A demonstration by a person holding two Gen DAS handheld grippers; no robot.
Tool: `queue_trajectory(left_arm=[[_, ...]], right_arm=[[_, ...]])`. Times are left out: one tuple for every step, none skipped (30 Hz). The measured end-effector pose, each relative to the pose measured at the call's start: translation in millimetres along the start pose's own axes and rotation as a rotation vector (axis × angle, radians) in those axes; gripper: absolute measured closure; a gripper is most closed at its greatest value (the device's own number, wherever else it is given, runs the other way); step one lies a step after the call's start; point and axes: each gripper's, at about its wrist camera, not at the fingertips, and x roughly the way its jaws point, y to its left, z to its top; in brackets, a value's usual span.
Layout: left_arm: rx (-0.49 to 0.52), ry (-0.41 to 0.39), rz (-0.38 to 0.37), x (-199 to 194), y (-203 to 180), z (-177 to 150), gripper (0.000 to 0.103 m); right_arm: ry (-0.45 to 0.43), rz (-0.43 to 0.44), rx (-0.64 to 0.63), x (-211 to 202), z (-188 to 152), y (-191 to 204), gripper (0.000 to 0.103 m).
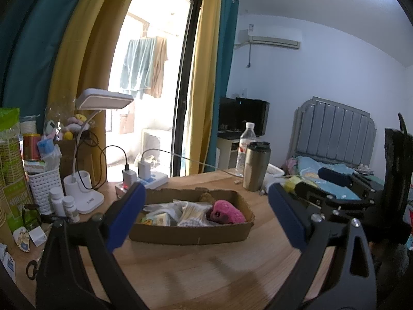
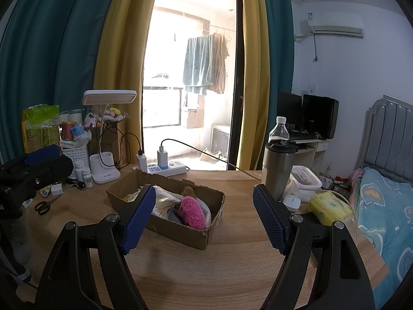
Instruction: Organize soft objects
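A shallow cardboard box (image 1: pixel 189 235) (image 2: pixel 178 228) sits on the wooden table and holds a pink plush toy (image 1: pixel 227 213) (image 2: pixel 192 211), folded light cloths (image 1: pixel 191 213) and a small brown soft item (image 1: pixel 206 196) at its back. My left gripper (image 1: pixel 204 215) is open and empty, held above the table in front of the box. My right gripper (image 2: pixel 204 218) is open and empty, also in front of the box. The right gripper's body shows at the right of the left wrist view (image 1: pixel 343 199). The left gripper's body shows at the left of the right wrist view (image 2: pixel 33 170).
A white desk lamp (image 2: pixel 104 170), power strip (image 2: pixel 167 169), pill bottles (image 1: pixel 63 204), basket (image 1: pixel 44 186) and scissors (image 2: pixel 44 205) crowd the table's left. A steel tumbler (image 2: pixel 278 168), water bottle (image 1: pixel 246 149), food tub (image 2: pixel 306 180) and yellow tissue pack (image 2: pixel 329 206) stand right. A bed (image 2: pixel 387 206) lies beyond.
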Motion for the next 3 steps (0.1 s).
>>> queue_trajectory(left_arm=[[0.0,-0.001,-0.002,0.1,-0.1,-0.7,0.006],[-0.002,-0.002,-0.004,-0.2,-0.7,-0.9,0.006],[-0.004,-0.003,-0.005,-0.4,-0.8,-1.2,0.006]], right_arm=[[0.0,0.0,0.0,0.1,0.0,0.1,0.022],[0.0,-0.001,0.0,0.5,0.5,-0.2,0.022],[0.001,-0.001,0.001,0.2,-0.1,0.1,0.022]])
